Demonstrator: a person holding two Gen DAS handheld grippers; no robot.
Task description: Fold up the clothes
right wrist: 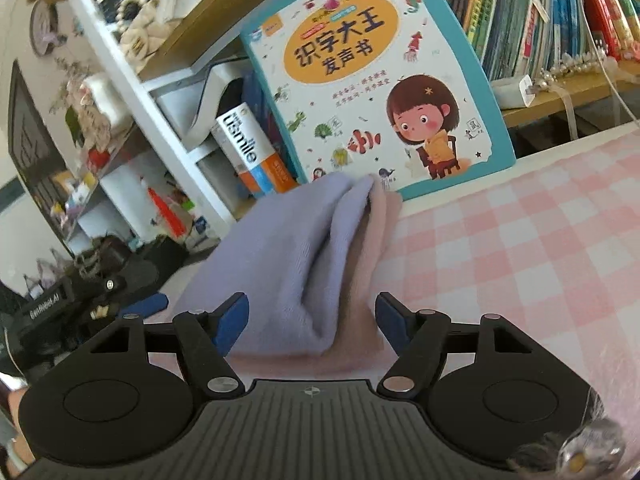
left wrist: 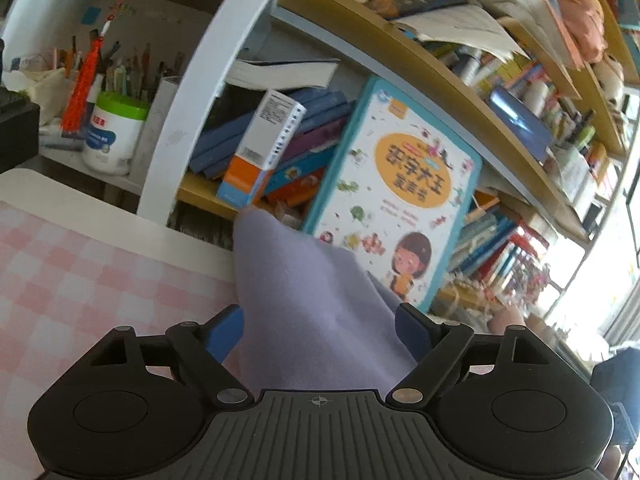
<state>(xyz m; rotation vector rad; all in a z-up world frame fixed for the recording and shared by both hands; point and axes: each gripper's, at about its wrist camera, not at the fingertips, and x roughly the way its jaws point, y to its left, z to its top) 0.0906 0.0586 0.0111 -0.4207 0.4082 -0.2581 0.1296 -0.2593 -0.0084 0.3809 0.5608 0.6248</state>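
The left gripper (left wrist: 320, 334) is seen with its blue fingers (left wrist: 228, 334) spread wide, and lilac cloth (left wrist: 308, 300) is draped between them, rising toward 12 o'clock over the edge of the pink checked table (left wrist: 80, 280); whether the cloth is pinched cannot be told. The right gripper (right wrist: 312, 320) is likewise set wide, with the folded cloth (right wrist: 296, 248) lying on the table (right wrist: 520, 240) between its fingers (right wrist: 232, 320). A picture book (right wrist: 372, 76) is stood at 12 o'clock, just beyond the cloth.
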